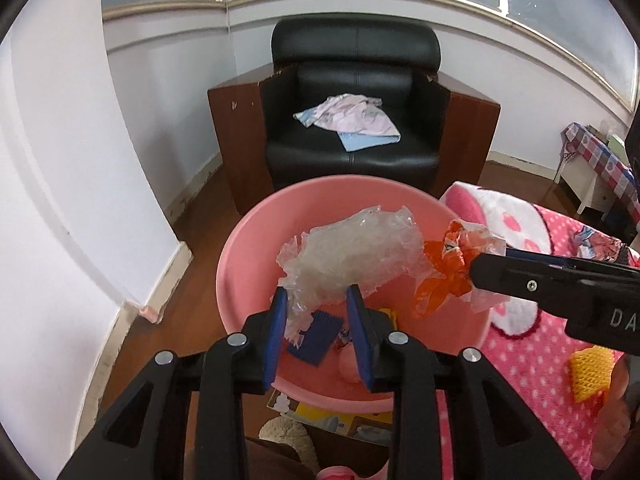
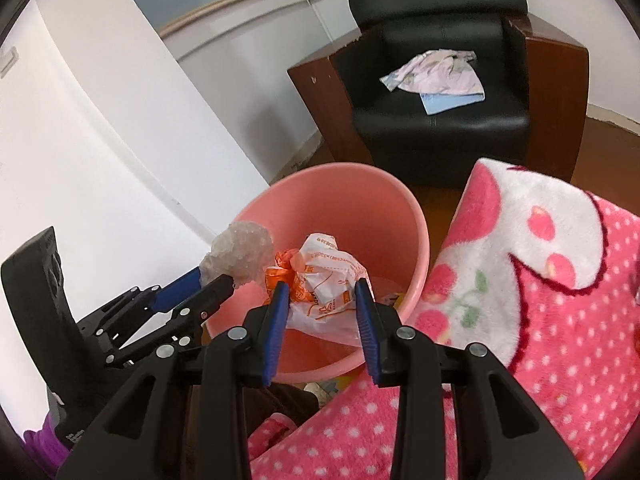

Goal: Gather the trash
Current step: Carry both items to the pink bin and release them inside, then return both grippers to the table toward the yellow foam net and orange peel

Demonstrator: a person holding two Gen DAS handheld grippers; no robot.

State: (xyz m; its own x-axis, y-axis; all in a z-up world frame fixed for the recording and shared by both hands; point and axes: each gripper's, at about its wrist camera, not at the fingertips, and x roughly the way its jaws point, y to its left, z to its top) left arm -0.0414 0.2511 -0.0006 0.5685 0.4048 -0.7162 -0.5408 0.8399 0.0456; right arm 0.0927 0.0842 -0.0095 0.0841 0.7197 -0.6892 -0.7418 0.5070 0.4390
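A pink plastic bin [image 1: 244,256] stands on the wooden floor, also in the right wrist view [image 2: 360,184]. My left gripper [image 1: 318,296] holds a crumpled clear plastic wad [image 1: 352,252] between its blue pads above the bin; it shows in the right wrist view [image 2: 242,252] too. My right gripper [image 2: 322,292] holds a crumpled orange-and-white wrapper [image 2: 324,276] over the bin, seen from the left wrist [image 1: 452,268] as well. A blue ribbed piece [image 1: 316,336] and other scraps lie in the bin's bottom.
A black leather armchair [image 1: 356,80] with cloths [image 1: 348,118] on its seat stands behind the bin. A pink polka-dot blanket [image 2: 540,280] lies to the right, with a yellow foam net [image 1: 592,376] on it. White wall to the left. Booklets [image 1: 332,420] lie under the bin.
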